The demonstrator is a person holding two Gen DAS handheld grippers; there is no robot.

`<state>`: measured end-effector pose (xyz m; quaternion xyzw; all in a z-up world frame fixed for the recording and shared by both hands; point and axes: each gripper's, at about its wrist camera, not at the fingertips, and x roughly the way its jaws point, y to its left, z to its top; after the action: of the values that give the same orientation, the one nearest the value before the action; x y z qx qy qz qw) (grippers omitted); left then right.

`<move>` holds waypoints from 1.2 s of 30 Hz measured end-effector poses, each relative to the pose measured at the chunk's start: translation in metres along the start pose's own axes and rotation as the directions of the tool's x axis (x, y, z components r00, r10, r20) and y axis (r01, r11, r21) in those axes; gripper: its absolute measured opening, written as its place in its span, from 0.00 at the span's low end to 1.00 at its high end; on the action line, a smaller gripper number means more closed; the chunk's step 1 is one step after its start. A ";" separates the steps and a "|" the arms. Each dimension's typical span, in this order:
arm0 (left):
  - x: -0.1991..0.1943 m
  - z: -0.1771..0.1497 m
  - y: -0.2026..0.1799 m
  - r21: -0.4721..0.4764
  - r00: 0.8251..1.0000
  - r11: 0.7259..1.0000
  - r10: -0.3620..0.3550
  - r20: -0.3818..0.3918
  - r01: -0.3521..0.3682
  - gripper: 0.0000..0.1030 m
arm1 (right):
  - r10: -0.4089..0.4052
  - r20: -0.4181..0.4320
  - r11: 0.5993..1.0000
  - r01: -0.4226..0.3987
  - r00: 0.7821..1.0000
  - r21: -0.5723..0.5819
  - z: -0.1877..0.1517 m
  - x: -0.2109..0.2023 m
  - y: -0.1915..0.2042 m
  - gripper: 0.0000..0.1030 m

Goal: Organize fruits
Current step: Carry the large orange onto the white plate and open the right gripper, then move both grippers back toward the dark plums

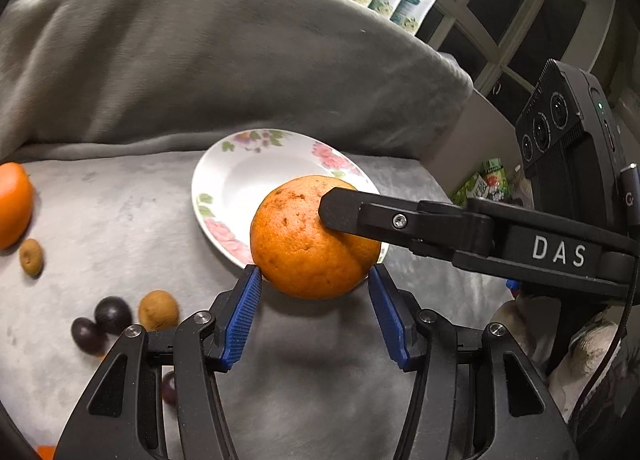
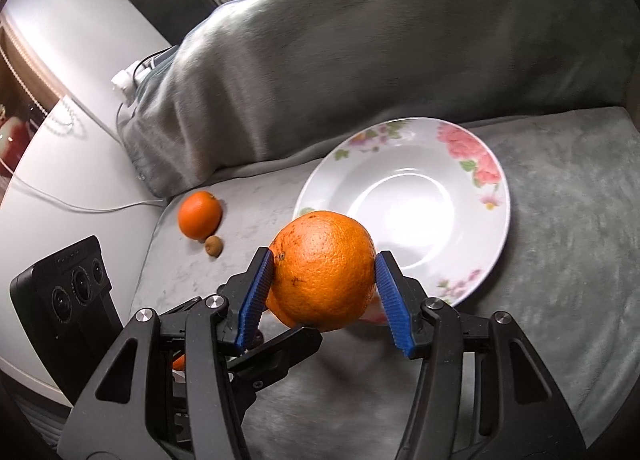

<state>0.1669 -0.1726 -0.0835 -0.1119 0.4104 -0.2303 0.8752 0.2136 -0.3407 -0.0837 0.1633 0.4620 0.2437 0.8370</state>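
Orange [image 1: 304, 236] clamped by left gripper [image 1: 314, 274]; second orange [image 2: 326, 284] by right gripper [image 2: 325, 258]; both just before bare plate [image 2: 498, 167].

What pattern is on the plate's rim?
Pink flowers with green leaves on the white plate; clearest in the right wrist view.

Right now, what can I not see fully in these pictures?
- Left wrist view: a small dark round fruit is half hidden behind the left tongs.
- Same view: a round orange fruit is cut by the left edge.
- Right wrist view: the held large orange hides what lies behind it.
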 end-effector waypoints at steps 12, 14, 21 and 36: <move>-0.020 0.002 0.005 0.015 0.998 0.999 0.037 0.044 -0.038 0.51 | -0.067 0.150 0.998 0.065 0.986 0.015 0.010 -0.040 -0.007 0.69; -0.023 0.002 0.007 0.015 0.998 0.999 0.042 0.048 -0.043 0.51 | -0.073 0.159 0.997 0.072 0.985 0.013 0.009 -0.045 -0.007 0.71; -0.035 0.001 0.005 0.032 0.996 0.998 0.057 0.070 -0.060 0.51 | -0.098 0.187 0.995 0.100 0.977 -0.003 0.001 -0.054 -0.004 0.77; -0.081 -0.008 0.047 0.005 0.982 0.992 0.127 0.140 -0.129 0.54 | -0.153 0.220 0.980 0.177 0.963 -0.092 -0.020 -0.055 0.018 0.77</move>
<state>0.1302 -0.0922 -0.0528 -0.0947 0.3528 -0.1681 0.9156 0.1671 -0.3555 -0.0469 0.1023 0.3678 0.1794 0.9067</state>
